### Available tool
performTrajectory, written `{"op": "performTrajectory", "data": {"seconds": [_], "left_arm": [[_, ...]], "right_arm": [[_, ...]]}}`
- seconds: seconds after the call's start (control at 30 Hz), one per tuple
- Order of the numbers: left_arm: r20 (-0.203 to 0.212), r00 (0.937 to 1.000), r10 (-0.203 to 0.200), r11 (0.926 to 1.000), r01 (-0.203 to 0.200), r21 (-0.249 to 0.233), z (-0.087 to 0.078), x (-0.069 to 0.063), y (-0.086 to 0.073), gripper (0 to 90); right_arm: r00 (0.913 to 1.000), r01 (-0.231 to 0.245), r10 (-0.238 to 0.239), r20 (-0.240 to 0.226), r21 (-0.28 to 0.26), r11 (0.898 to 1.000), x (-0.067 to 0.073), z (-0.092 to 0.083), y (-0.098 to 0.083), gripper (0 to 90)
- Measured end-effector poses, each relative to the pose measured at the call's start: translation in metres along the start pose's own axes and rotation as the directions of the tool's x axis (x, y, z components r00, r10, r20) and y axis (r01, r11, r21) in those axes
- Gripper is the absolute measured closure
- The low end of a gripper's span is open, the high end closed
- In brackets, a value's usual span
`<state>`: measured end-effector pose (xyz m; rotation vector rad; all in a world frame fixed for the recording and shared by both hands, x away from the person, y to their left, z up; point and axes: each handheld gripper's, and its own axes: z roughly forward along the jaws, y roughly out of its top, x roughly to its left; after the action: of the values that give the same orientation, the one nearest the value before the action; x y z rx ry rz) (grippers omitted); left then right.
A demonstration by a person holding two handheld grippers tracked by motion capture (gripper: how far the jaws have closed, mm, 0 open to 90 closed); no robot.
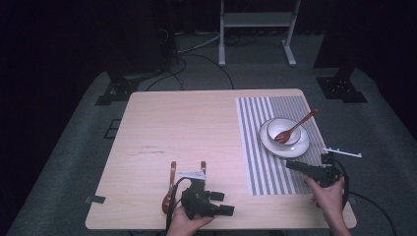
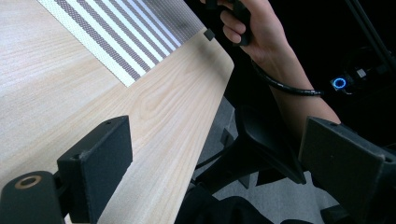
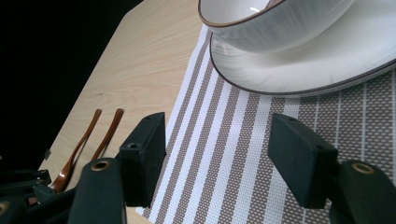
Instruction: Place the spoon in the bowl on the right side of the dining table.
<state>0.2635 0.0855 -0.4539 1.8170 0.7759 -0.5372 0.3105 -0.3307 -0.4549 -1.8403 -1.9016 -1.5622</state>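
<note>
A white bowl (image 1: 283,130) sits on a white plate (image 1: 275,146) on the striped placemat (image 1: 258,147) at the table's right. A wooden spoon (image 1: 295,129) leans in the bowl. Two brown wooden utensils (image 1: 172,179) lie near the front edge; the right one (image 1: 202,167) is partly hidden by my left gripper (image 1: 227,203). That gripper rests by the front edge, pointing right, open and empty (image 2: 219,154). My right gripper (image 1: 294,165) hovers low over the placemat, open and empty (image 3: 219,144), facing the bowl (image 3: 280,23) and plate (image 3: 317,65). The utensils (image 3: 88,135) show to its left.
The wooden table (image 1: 187,128) has bare room across its left and middle. The table's front right corner (image 2: 219,60) lies close to the person's right hand (image 2: 257,28). A white frame (image 1: 258,19), cables and black stand bases (image 1: 115,91) are on the floor behind.
</note>
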Motion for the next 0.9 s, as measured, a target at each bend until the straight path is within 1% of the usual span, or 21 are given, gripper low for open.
{"op": "performTrajectory", "data": {"seconds": [0.17, 0.3, 0.53, 0.77, 0.9], "left_arm": [[-0.003, 1.0000, -0.007, 1.0000, 0.007, -0.007, -0.001, 0.000, 0.000, 8.4], [-0.001, 1.0000, -0.004, 1.0000, 0.004, -0.007, 0.000, 0.000, 0.000, 8.4], [-0.003, 1.0000, -0.009, 0.9999, 0.009, -0.011, -0.001, -0.001, 0.000, 8.4], [-0.002, 1.0000, 0.001, 0.9999, -0.001, -0.014, -0.002, -0.002, 0.000, 8.4], [-0.003, 1.0000, -0.001, 0.9999, 0.001, -0.013, -0.002, -0.002, 0.000, 8.4]], "right_arm": [[1.0000, 0.008, -0.008, -0.004, 0.006, 1.000, 0.003, 0.001, -0.006, 32.7], [0.9998, 0.013, -0.012, -0.016, 0.009, 1.000, 0.007, 0.002, -0.012, 31.2], [0.9994, 0.021, -0.021, -0.027, 0.015, 1.000, 0.011, 0.003, -0.017, 30.1], [0.9989, 0.031, -0.030, -0.036, 0.022, 0.999, 0.017, 0.002, -0.026, 29.3], [0.9985, 0.033, -0.032, -0.044, 0.028, 0.999, 0.019, 0.004, -0.029, 29.0]]}}
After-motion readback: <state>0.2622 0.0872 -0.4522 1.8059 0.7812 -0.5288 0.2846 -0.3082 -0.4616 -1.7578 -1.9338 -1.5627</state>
